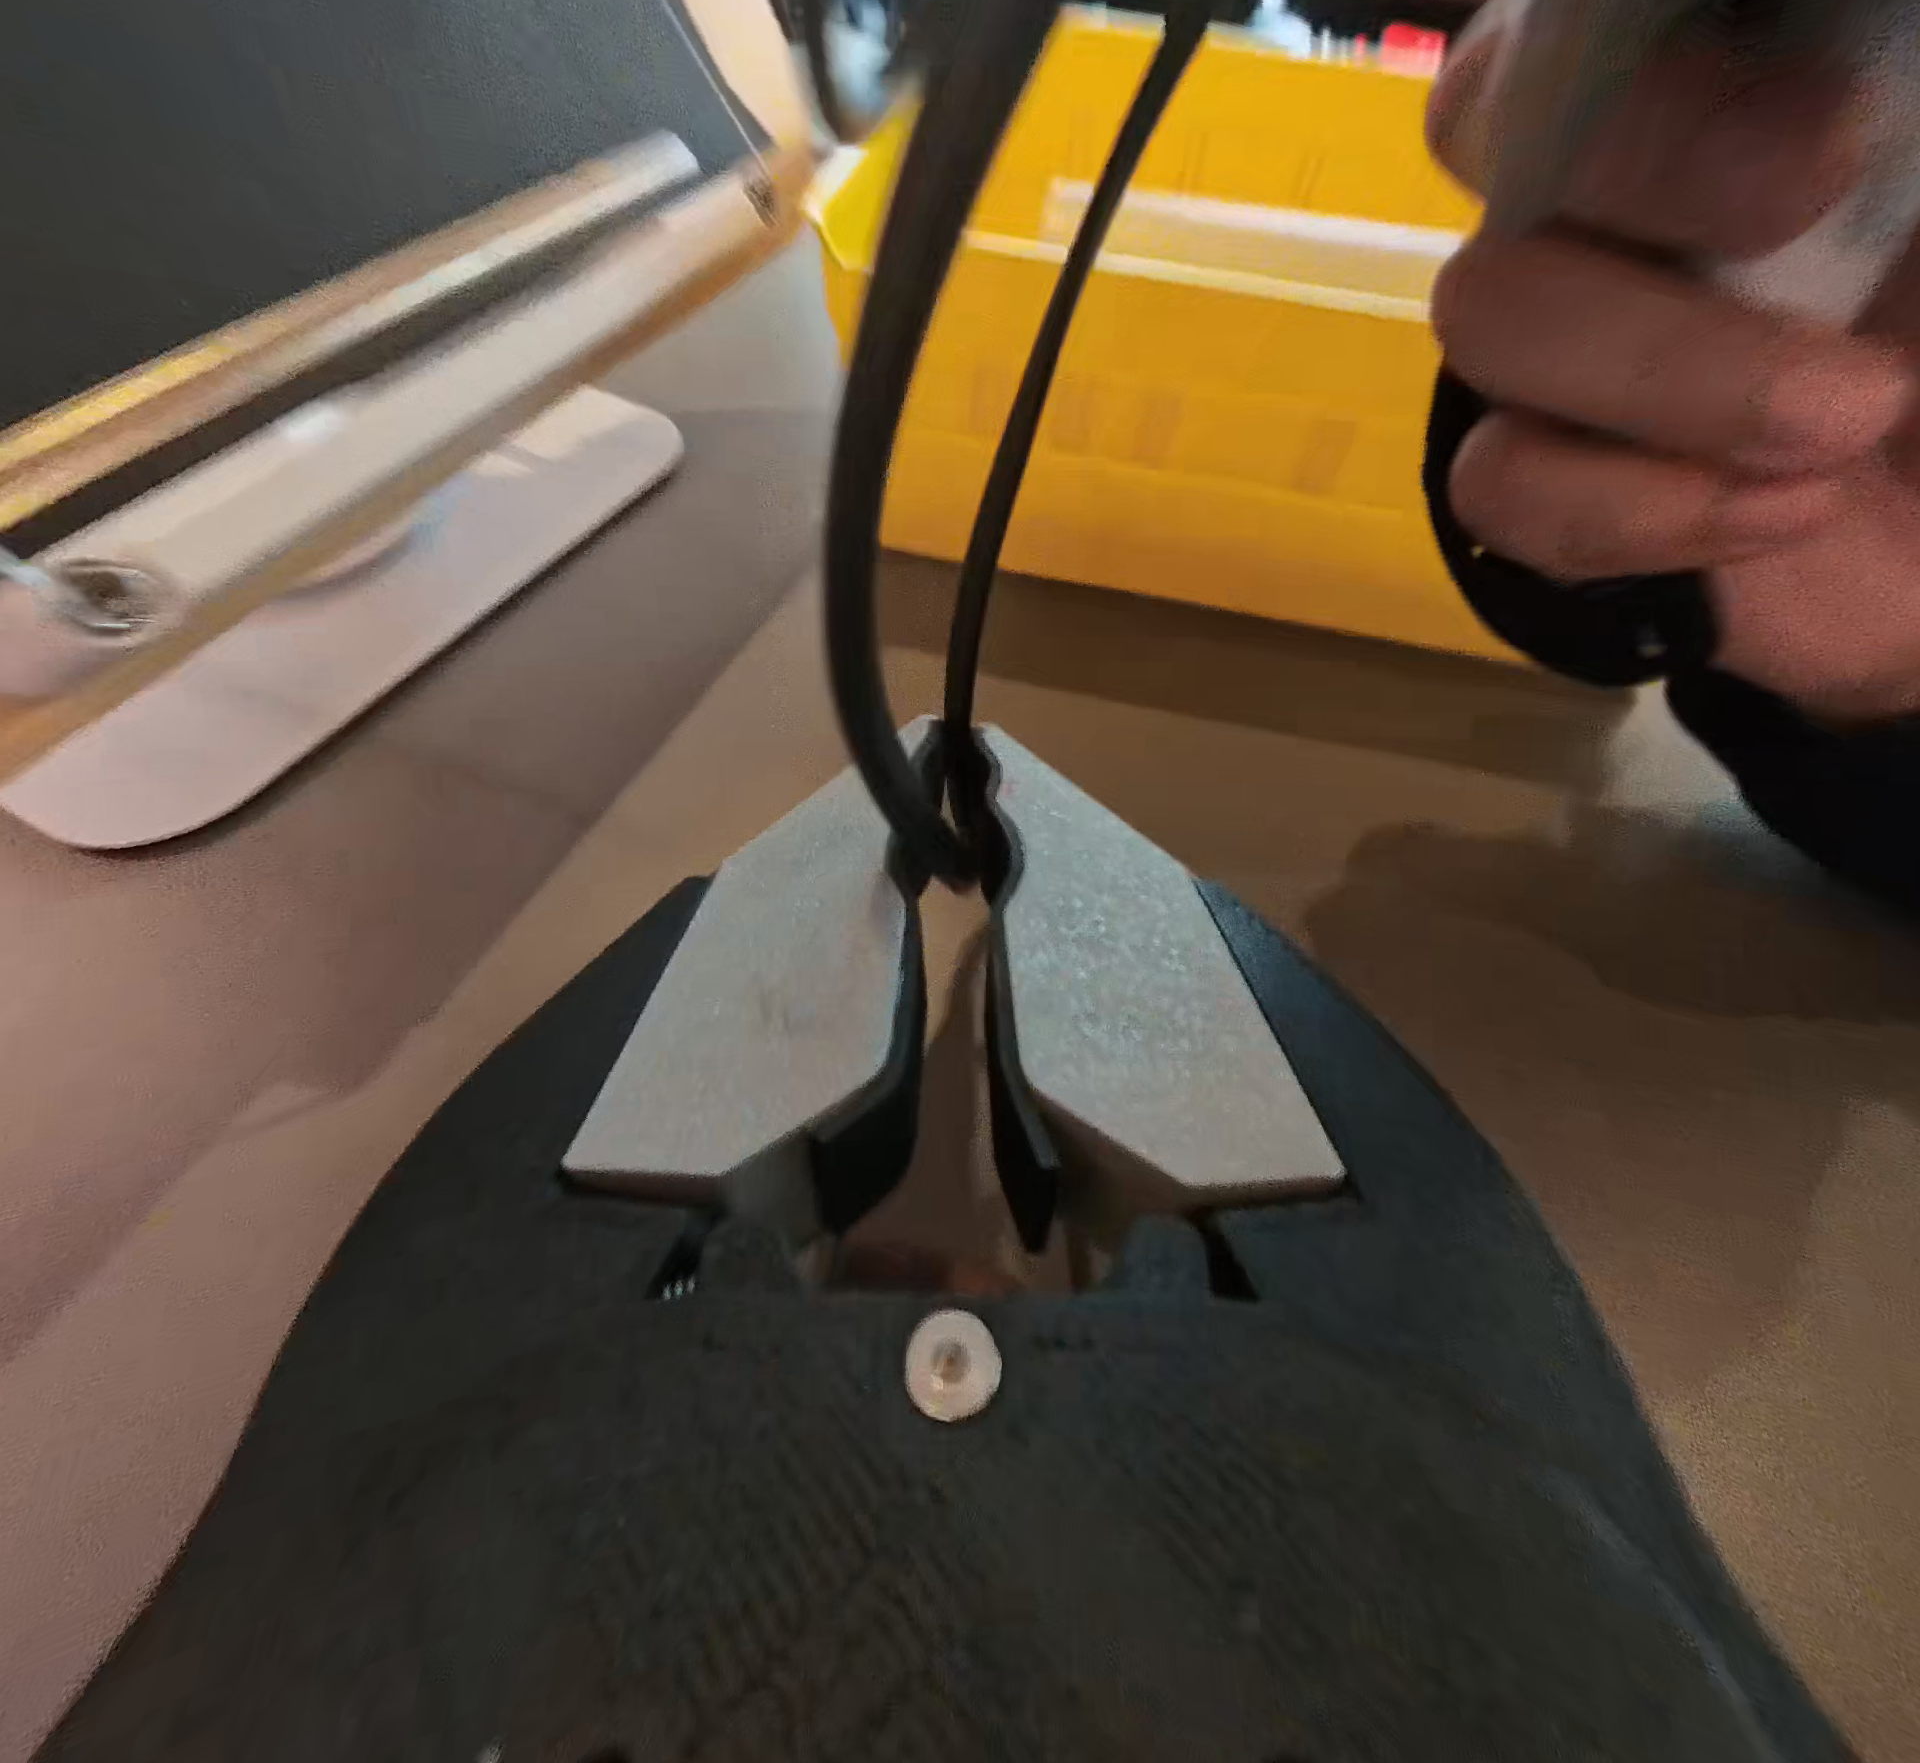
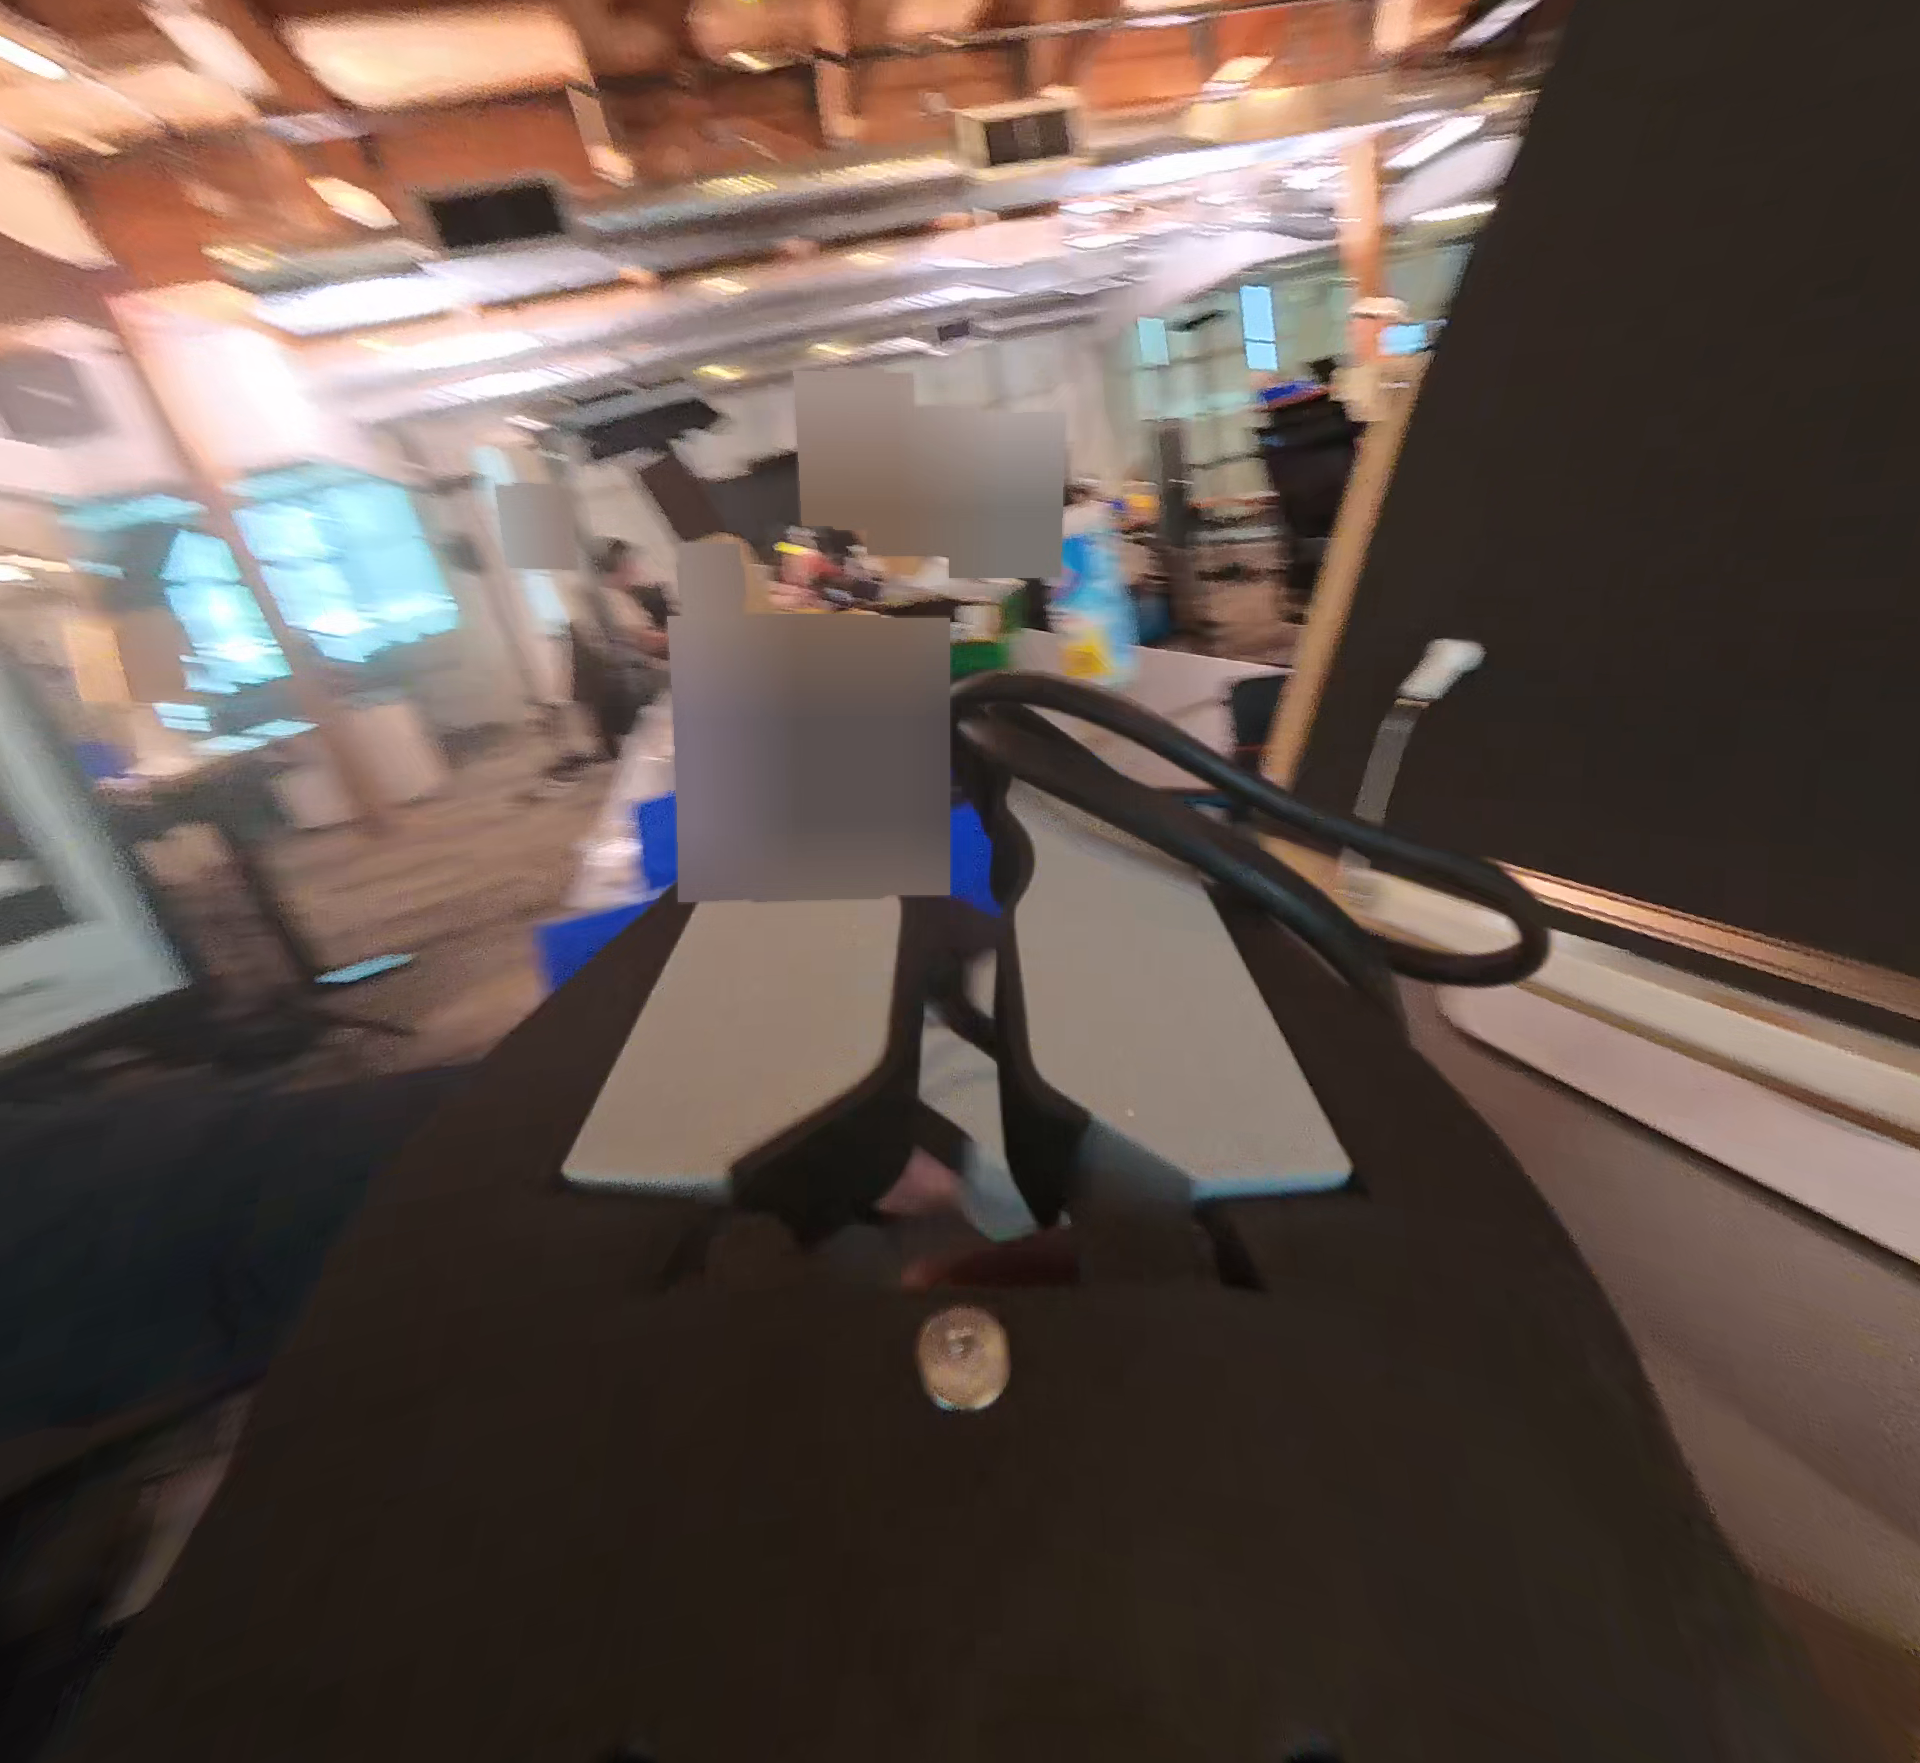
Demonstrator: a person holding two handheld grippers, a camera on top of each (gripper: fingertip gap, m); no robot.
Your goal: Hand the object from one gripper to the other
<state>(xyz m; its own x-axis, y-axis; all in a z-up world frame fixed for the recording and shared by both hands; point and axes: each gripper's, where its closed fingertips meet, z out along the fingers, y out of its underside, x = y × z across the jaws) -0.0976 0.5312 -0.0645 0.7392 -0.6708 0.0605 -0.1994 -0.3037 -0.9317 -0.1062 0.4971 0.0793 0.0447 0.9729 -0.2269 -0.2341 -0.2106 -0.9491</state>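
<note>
Broadly, the setting frames the job: a brown worktop (image 1: pixel 1351 1142) carries a big dark monitor (image 1: pixel 260 103) on a pale flat stand foot (image 1: pixel 343 633) at the left, and a yellow bin (image 1: pixel 1195 383) stands behind, well clear of the action. Above that, the thing being passed is a black cable (image 1: pixel 914 363), looped so that two strands run side by side. The left tongs (image 1: pixel 951 814) are pressed together on both strands right at the tips, with the strands rising from the pinch toward the top of the left wrist view, where a person's hand (image 1: pixel 1683 383) grips the other tool. In the right wrist view the right tongs (image 2: pixel 987 866) look nearly closed and the same cable (image 2: pixel 1247 830) passes between their tips and loops off to the right (a mosaic patch covers the left fingertip, so whether they actually clamp it I cannot tell). Judging from this, the handover is at the shared-hold stage, and doing it well means confirming one grip before the other lets go. I would keep the cable lightly taut between the two tools, release gently rather than snapping apart, and watch the thinner strand (image 1: pixel 1049 342), which could slip out of a tip-only pinch.
</note>
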